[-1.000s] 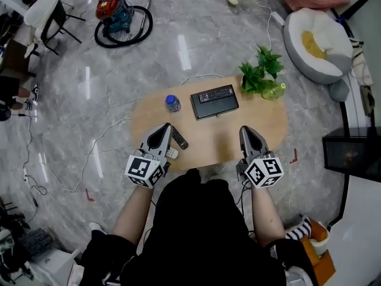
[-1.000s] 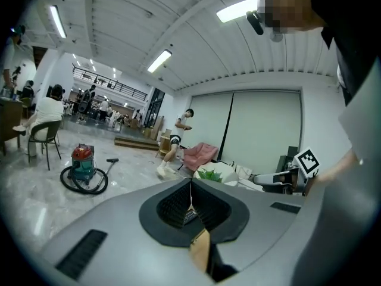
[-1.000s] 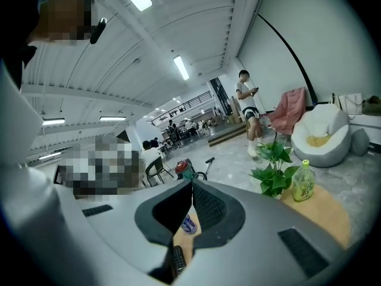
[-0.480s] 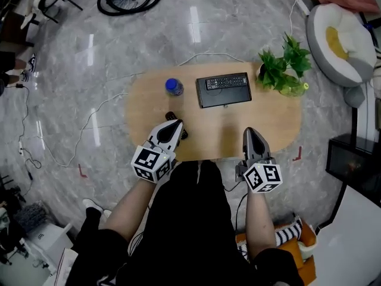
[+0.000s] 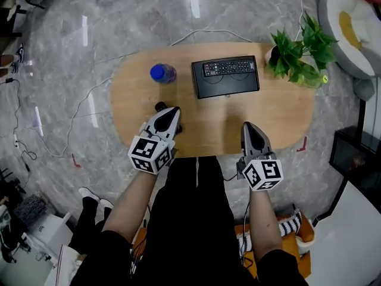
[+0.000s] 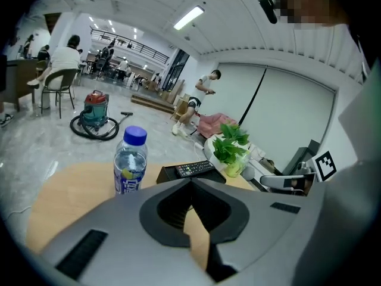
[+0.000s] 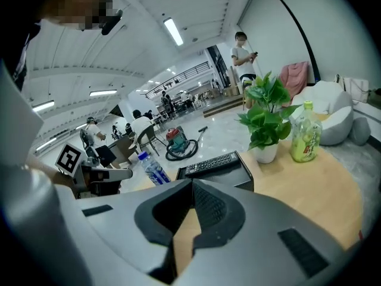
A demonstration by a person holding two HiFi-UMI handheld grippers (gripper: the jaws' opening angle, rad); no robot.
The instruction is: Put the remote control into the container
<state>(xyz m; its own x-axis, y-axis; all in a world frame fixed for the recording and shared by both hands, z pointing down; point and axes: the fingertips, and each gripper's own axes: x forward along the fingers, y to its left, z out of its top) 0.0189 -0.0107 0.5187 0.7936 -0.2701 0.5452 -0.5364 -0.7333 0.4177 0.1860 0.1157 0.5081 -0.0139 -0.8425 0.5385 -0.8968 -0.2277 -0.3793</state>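
A black container [image 5: 226, 86] stands on the far middle of the oval wooden table [image 5: 280, 115], with a black remote control [image 5: 228, 68] lying across its far side. A second dark remote [image 5: 159, 106] lies on the table's near left, mostly hidden under my left gripper [image 5: 172, 110], which hovers over it shut and empty. My right gripper [image 5: 246, 126] is shut and empty above the table's near edge. In the left gripper view the shut jaws [image 6: 191, 180] point at the container [image 6: 178, 173]. The right gripper [image 7: 191, 182] faces the remote [image 7: 212, 162] in its container [image 7: 240, 175].
A water bottle [image 5: 162, 72] with a blue cap stands left of the container. A potted green plant [image 5: 293, 57] and a green drink bottle [image 7: 305, 139] stand at the table's far right. Cables trail over the marble floor. People sit and stand in the background of both gripper views.
The head view has shifted, so the table lies higher in the picture. My left gripper has moved over the loose remote and now covers most of it. Both grippers stay shut.
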